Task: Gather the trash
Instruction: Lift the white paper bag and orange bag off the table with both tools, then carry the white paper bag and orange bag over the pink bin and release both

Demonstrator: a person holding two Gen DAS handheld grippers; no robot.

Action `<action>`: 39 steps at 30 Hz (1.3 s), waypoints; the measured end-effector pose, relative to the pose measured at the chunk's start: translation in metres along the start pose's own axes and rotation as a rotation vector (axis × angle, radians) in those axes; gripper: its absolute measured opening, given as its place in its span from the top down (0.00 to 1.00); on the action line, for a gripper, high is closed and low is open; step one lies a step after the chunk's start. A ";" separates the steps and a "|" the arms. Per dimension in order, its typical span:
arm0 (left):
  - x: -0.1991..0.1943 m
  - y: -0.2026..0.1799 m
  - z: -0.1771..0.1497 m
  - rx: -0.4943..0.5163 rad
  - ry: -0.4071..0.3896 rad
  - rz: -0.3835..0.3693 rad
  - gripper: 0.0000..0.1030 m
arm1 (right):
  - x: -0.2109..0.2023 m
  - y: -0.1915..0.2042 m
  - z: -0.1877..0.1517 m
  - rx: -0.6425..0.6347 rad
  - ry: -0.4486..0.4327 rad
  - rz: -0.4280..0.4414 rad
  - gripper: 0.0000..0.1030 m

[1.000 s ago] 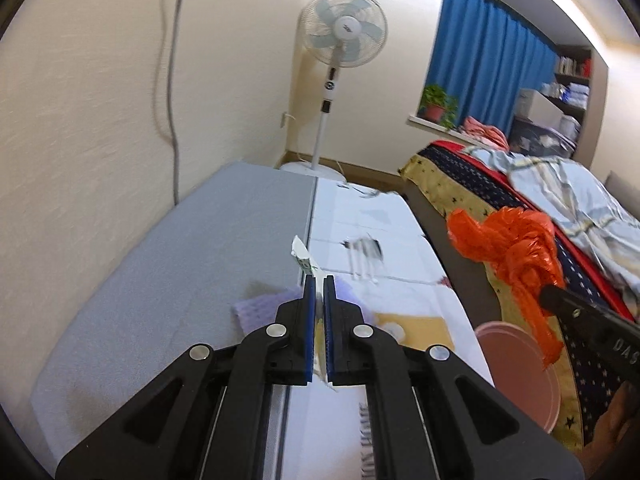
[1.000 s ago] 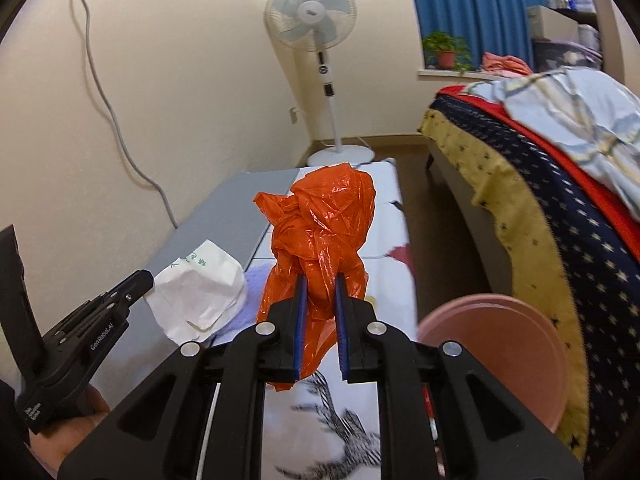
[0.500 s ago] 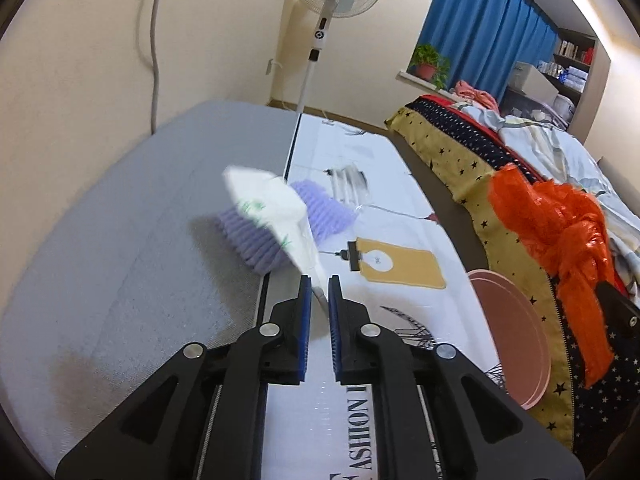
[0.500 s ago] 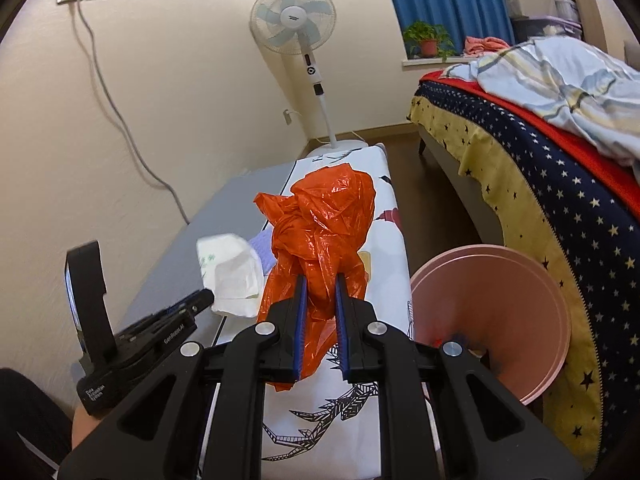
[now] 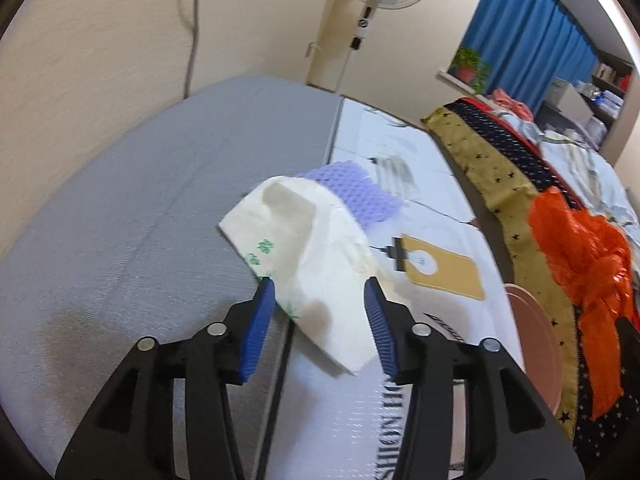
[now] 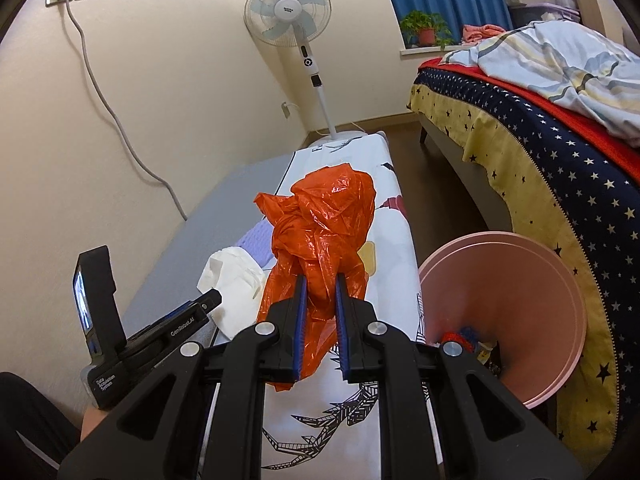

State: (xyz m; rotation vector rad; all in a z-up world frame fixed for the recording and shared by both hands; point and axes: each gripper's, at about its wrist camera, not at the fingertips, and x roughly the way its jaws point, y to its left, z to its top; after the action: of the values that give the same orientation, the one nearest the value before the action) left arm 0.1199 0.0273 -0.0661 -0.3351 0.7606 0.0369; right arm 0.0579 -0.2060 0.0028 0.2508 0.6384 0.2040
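**Paper loose between open fingers, orange bag pinched**

The left gripper [image 5: 320, 284] stands wide open, its jaws on either side of a crumpled white paper [image 5: 308, 256] that lies loose on the bench [image 5: 120, 220], holding nothing. Just beyond the paper sits a purple foam pad [image 5: 352, 184]. The right gripper [image 6: 320, 286] is closed on an orange plastic bag [image 6: 324, 220], raised above the bench. To its right, near the bed [image 6: 540, 128], a pink bin [image 6: 520, 280] stands with scraps inside.

Warm, even indoor light. Left view motion-blurred, tissue [image 5: 316, 268] soft; right view sharp. Fisheye bends walls; black vignette at corners. Glare at 1 o'clock.
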 end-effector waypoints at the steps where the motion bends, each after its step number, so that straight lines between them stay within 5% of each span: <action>1: 0.002 0.002 0.000 -0.007 0.003 0.007 0.48 | 0.001 -0.001 0.000 0.001 0.001 -0.001 0.87; 8: 0.028 0.010 0.007 -0.043 0.068 0.066 0.39 | 0.011 -0.007 -0.001 0.014 0.017 -0.009 0.87; 13: 0.042 -0.002 0.010 0.010 0.094 0.128 0.40 | 0.018 -0.008 -0.002 0.012 0.029 -0.018 0.87; 14: 0.043 -0.005 0.010 0.025 0.093 0.147 0.48 | 0.019 -0.009 -0.003 0.011 0.031 -0.019 0.87; 22: 0.020 -0.014 0.011 0.055 0.010 0.084 0.68 | 0.021 -0.009 -0.003 0.011 0.026 -0.031 0.87; 39: -0.057 -0.037 0.006 0.193 -0.119 -0.009 0.69 | -0.022 -0.012 0.002 -0.038 -0.070 -0.158 0.87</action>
State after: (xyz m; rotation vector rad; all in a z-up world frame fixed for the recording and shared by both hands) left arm 0.0880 -0.0008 -0.0132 -0.1508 0.6389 -0.0253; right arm 0.0435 -0.2235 0.0129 0.1689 0.5816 0.0557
